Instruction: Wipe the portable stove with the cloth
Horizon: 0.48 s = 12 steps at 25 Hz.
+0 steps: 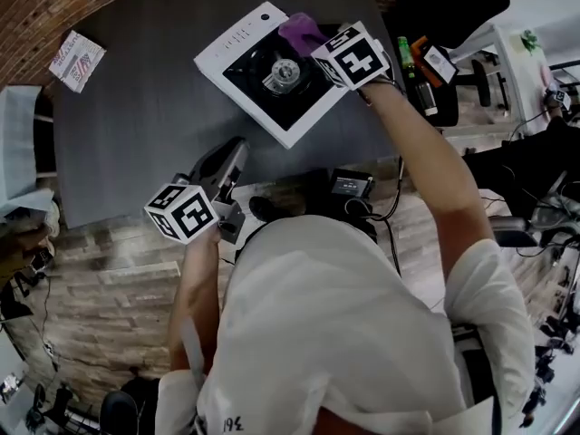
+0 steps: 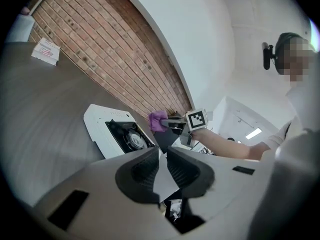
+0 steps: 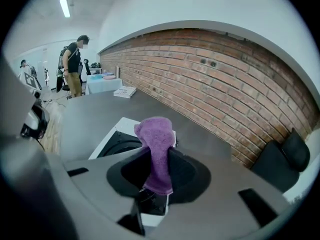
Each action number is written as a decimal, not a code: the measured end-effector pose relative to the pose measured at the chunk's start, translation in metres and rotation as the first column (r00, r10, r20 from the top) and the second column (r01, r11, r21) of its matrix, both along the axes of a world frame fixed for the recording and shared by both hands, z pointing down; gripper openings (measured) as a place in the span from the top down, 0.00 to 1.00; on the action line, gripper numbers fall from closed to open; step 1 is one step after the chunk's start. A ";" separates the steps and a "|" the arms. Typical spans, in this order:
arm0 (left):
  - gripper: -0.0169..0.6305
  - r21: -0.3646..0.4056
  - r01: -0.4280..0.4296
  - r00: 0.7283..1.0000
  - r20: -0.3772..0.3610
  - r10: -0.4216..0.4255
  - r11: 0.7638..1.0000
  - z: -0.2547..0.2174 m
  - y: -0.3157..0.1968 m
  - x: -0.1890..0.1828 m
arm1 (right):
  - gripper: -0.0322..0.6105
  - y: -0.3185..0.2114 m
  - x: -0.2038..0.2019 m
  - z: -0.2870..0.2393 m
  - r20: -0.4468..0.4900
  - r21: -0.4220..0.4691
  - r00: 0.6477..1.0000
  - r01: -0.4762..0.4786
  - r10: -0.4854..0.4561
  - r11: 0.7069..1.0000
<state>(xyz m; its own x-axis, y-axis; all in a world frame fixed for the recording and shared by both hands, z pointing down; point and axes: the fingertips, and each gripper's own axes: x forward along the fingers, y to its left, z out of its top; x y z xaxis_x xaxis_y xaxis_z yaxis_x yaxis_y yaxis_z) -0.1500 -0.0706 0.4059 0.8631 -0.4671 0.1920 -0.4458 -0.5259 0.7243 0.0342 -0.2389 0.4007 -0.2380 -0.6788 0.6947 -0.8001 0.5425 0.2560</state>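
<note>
The white portable stove (image 1: 237, 43) with a black burner top lies at an angle on the dark grey table (image 1: 136, 125). My right gripper (image 1: 311, 45) hangs over the stove's far right corner, shut on a purple cloth (image 1: 298, 31). In the right gripper view the cloth (image 3: 157, 141) stands up between the jaws above the stove (image 3: 112, 136). My left gripper (image 1: 236, 147) is held near the table's front edge, apart from the stove, with its jaws nearly together and nothing in them. The left gripper view shows the stove (image 2: 100, 124), the cloth (image 2: 158, 120) and the right gripper (image 2: 173, 123).
A printed packet (image 1: 77, 59) lies at the table's far left corner. Bottles (image 1: 410, 62) stand off the table's right end. A brick wall (image 3: 210, 79) runs behind the table, with a black chair (image 3: 285, 159) at its end. Black gear (image 1: 349, 187) sits below the front edge.
</note>
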 end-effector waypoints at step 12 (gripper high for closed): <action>0.88 0.026 0.054 0.997 -0.050 -0.053 0.998 -0.011 0.028 0.006 | 0.80 0.060 -0.006 -0.020 0.115 0.051 0.993 0.015 -0.021 0.999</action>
<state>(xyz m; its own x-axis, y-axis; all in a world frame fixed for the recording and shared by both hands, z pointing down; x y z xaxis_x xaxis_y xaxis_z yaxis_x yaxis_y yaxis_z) -0.1440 -0.0423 0.3953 0.8448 -0.5175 0.1365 -0.4381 -0.5221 0.7318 0.0285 -0.1791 0.3805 -0.3274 -0.7067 0.6272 -0.8161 0.5461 0.1892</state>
